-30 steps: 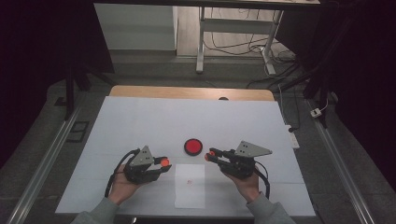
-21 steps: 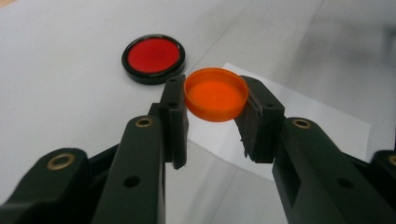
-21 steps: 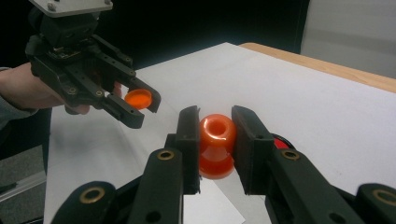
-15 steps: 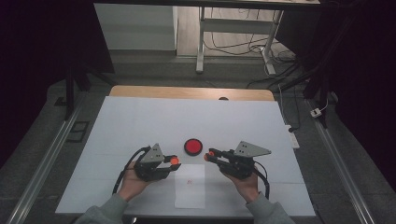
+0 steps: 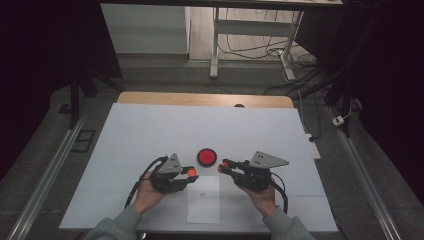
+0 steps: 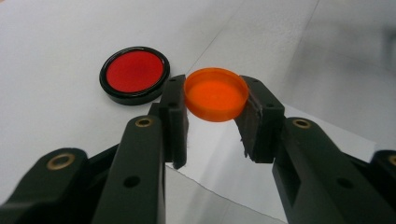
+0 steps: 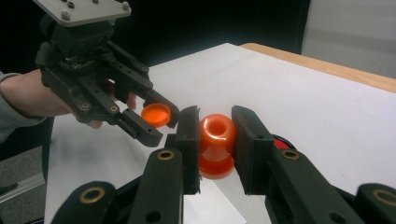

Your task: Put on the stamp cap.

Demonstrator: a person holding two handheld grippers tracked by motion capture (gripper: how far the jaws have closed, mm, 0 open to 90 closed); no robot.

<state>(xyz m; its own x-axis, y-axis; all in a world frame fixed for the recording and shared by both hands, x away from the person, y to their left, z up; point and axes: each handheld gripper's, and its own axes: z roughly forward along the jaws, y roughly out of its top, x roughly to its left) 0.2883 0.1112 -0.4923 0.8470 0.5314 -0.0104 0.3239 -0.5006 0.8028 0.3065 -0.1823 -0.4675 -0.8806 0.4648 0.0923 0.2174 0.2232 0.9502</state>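
Both hands are up over the near edge of the white table (image 5: pixel 150 130), grippers tip to tip. Left gripper (image 6: pixel 211 109) is clamped on a small orange cap (image 6: pixel 215 93), held flat, hollow side up, clear of the surface. Right gripper (image 7: pixel 215 140) is pinched on the waist of an orange spool-shaped piece (image 7: pixel 216 145), open bore on top.

Looks like an assembly step: cap goes onto the spool top. The two parts are near each other but apart, not yet aligned. The next move probably calls for flipping or tilting the cap so its hollow faces the spool's end, then lining up the axes and pressing on. With so little cap edge between the pads, it could pop out.

Around: a red disc with a black rim (image 5: pixel 206 157) sits on the table just beyond the grippers, and a paper sheet (image 5: pixel 203 205) lies flat below them. Neither blocks the mating path.
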